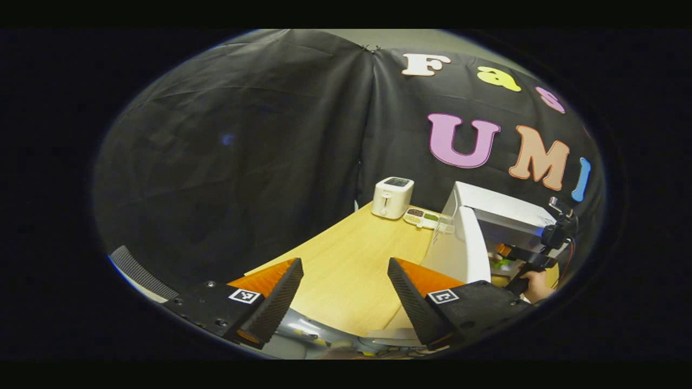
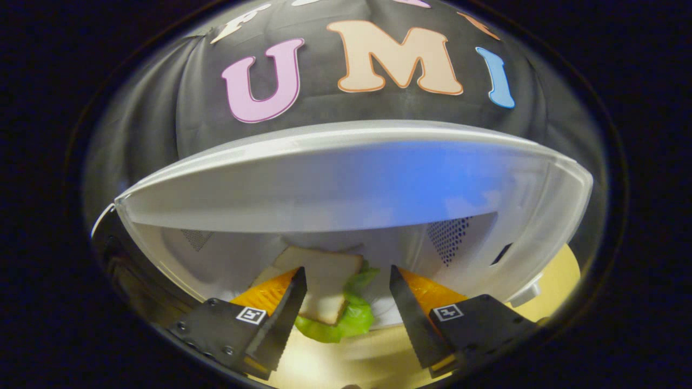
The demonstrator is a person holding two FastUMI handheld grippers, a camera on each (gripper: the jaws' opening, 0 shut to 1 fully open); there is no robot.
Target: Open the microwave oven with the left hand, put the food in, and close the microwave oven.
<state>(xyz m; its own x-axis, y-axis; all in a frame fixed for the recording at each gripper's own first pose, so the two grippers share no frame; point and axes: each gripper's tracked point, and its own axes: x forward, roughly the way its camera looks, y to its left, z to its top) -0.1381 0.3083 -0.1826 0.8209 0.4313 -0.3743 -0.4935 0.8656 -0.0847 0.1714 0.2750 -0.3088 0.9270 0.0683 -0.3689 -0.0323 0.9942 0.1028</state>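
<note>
Door: microwave (image 2: 346,178) open, done.
Food: sandwich (image 2: 324,292) inside.
Claws: right claw (image 2: 346,310), left claw (image 1: 346,300) both empty, spread.
Left: close door (image 1: 465,246).

No words, brands or numbers can be read on any object (the small square markers on both grippers carry only patterns).

Worktop (image 1: 346,259): pale wood-grain, smooth, low sheen. Booth wall (image 1: 227,151): matt black cloth, creased. Toaster (image 1: 392,197): smooth glossy white plastic. Microwave oven (image 2: 346,183): smooth white casing, satin, with a perforated panel (image 2: 451,237) inside. Sandwich (image 2: 324,292): matt porous bread, glossy crinkled lettuce. Gripper fingers (image 1: 281,294): ridged, matt.
</note>
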